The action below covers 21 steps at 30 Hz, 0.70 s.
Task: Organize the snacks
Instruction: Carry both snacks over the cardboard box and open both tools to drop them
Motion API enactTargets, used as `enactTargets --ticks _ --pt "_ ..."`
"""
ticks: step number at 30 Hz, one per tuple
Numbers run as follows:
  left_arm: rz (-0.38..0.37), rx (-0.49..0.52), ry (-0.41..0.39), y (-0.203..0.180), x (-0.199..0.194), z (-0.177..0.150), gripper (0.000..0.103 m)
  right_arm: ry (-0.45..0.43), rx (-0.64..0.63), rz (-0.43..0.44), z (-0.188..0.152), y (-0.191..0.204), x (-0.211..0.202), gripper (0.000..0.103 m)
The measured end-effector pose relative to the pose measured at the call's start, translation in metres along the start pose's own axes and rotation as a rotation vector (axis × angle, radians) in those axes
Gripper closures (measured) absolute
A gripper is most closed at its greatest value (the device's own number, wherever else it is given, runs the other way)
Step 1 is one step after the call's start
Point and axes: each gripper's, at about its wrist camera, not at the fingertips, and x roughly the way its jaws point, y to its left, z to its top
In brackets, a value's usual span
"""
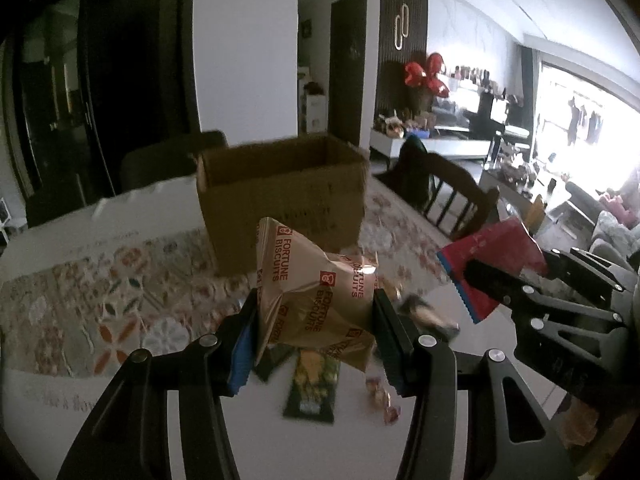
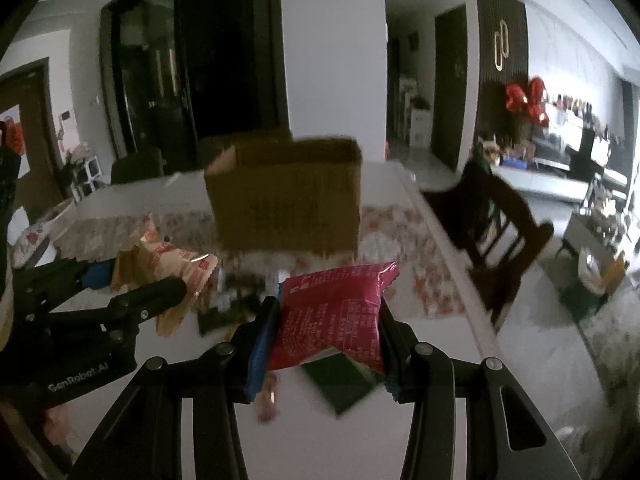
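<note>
Left gripper [image 1: 316, 332]: jaws clamped on tan Fortune Biscuits packet [image 1: 316, 292], held above the table [image 1: 60, 380]. Right gripper [image 2: 326, 338]: jaws clamped on red snack packet [image 2: 336, 312], likewise aloft. Below: dark green packets [image 1: 310, 386], small sweets [image 1: 380, 394]. Beyond: open cardboard box [image 2: 286, 204] on floral runner [image 1: 100, 292].

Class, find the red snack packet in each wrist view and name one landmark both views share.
Left wrist view: red snack packet at right of middle, held in the right gripper.
Right wrist view: packet low in the centre, between the fingers.
Shared landmark: open cardboard box behind.
</note>
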Motion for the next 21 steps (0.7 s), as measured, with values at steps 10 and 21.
enactTargets --ticks 10,21 --pt "0.030 -0.035 -0.052 0.033 0.019 0.068 0.051 -0.081 -0.005 0.037 0.069 0.002 0.034 0.056" --pt "0.038 -0.063 -0.027 0.059 0.053 0.119 0.051 -0.028 0.046 0.098 0.126 -0.007 0.091 0.057"
